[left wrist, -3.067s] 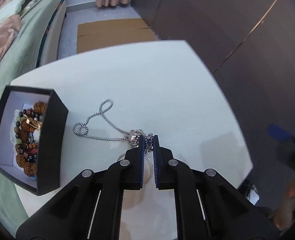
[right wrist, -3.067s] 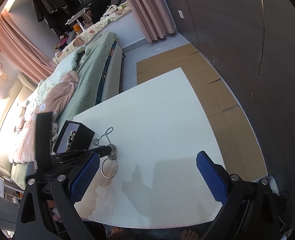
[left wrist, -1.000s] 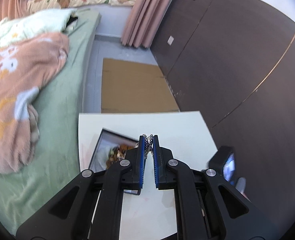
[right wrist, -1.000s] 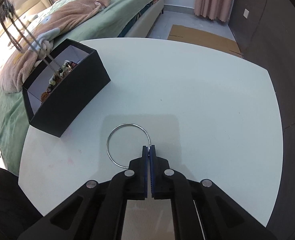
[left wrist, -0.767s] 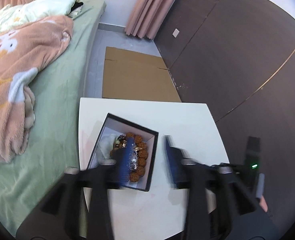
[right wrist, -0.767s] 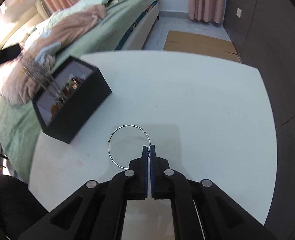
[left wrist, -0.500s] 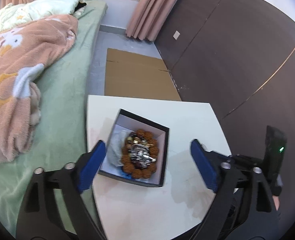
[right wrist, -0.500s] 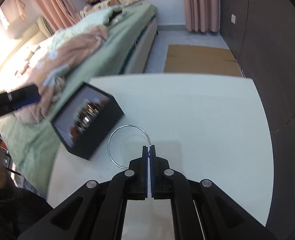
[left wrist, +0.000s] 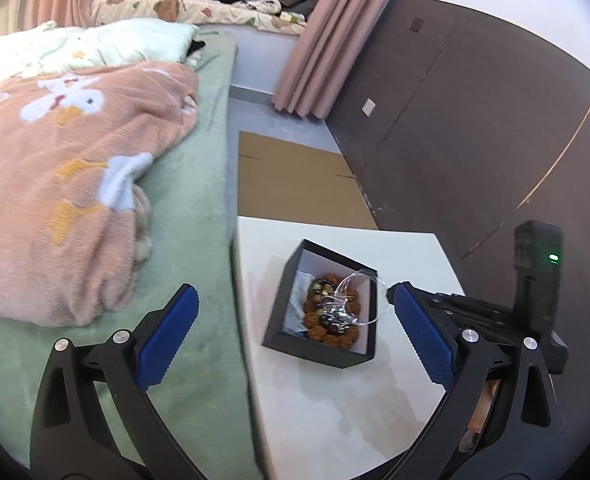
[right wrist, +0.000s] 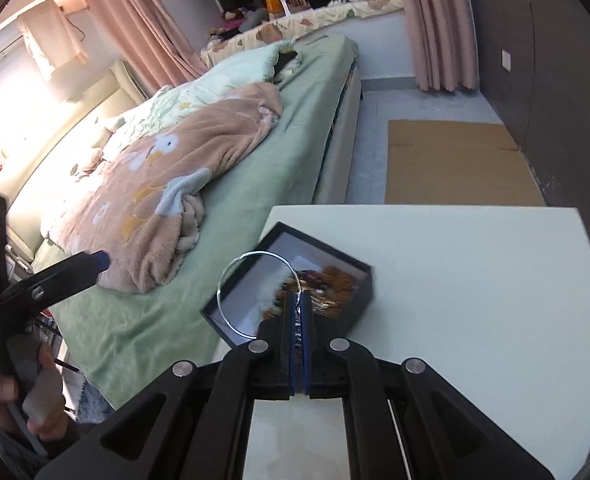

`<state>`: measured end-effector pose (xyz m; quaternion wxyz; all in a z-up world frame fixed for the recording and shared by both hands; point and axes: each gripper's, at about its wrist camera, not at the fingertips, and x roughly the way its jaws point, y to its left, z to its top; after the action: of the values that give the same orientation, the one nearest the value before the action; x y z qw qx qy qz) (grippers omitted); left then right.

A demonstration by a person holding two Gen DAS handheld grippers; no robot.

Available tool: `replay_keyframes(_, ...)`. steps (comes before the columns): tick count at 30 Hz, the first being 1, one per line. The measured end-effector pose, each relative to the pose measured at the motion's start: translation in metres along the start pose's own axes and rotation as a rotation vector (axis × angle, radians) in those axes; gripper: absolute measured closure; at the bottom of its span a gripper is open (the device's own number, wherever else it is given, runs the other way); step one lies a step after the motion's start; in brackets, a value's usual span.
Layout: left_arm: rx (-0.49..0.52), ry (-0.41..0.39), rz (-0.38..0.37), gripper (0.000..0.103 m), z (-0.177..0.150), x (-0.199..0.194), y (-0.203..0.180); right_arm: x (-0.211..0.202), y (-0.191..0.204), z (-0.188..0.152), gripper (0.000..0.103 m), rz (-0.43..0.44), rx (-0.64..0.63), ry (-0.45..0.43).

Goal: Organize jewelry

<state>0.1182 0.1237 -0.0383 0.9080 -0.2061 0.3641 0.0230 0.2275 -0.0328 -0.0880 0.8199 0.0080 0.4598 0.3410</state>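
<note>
A black open box (left wrist: 319, 346) stands near the left edge of the white table (left wrist: 335, 408). Brown bead bracelets (left wrist: 323, 332) and a silver chain (left wrist: 335, 314) lie in it. My left gripper (left wrist: 293, 300) hangs above and in front of the box; its jaws are opening wide with nothing between them. My right gripper (right wrist: 299, 308) pinches a thin silver ring (right wrist: 225, 280) by its rim, and its jaws are just opening. The ring (left wrist: 359, 274) hovers blurred over the box (right wrist: 315, 246).
A green bed (left wrist: 199, 240) with a pink blanket (left wrist: 67, 184) runs along the table's left edge. Flat cardboard (left wrist: 295, 184) lies on the floor beyond, by a dark wall (left wrist: 475, 140). A person's hand (right wrist: 11, 396) holds the left gripper.
The left gripper let go of the chain, which now lies in the box, and its jaws spread wide. The right gripper lifted the ring off the table and carried it over the box.
</note>
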Motion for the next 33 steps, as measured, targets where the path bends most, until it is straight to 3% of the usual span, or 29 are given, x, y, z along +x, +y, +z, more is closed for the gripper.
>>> replay_keyframes(4, -0.017, -0.001, 0.02, 0.006, -0.003, -0.015, 0.007, 0.014, 0.01, -0.003, 0.095, -0.073, 0.014, 0.021)
replay_keyframes(6, -0.02, 0.004, 0.032, 0.006, -0.005, -0.021, 0.009, 0.016, 0.01, -0.006, 0.069, -0.105, 0.022, 0.018)
replay_keyframes(7, -0.018, 0.008, 0.041, 0.006, -0.007, -0.025, 0.01, 0.014, 0.01, -0.007, 0.048, -0.124, 0.025, 0.0)
replay_keyframes(13, 0.012, 0.013, 0.109, 0.006, -0.013, -0.046, 0.008, 0.0, 0.012, -0.011, 0.044, -0.197, 0.032, -0.04)
replay_keyframes(17, 0.079, 0.034, 0.123, 0.005, -0.016, -0.064, -0.003, -0.016, 0.008, -0.014, 0.016, -0.244, 0.06, -0.098)
replay_keyframes(21, 0.127, 0.033, 0.111, 0.005, -0.017, -0.087, -0.016, -0.035, 0.008, -0.027, 0.008, -0.3, 0.064, -0.116)
replay_keyframes(33, 0.185, -0.045, 0.116, 0.005, -0.032, -0.138, -0.04, -0.124, -0.011, -0.076, 0.008, -0.389, 0.15, -0.213)
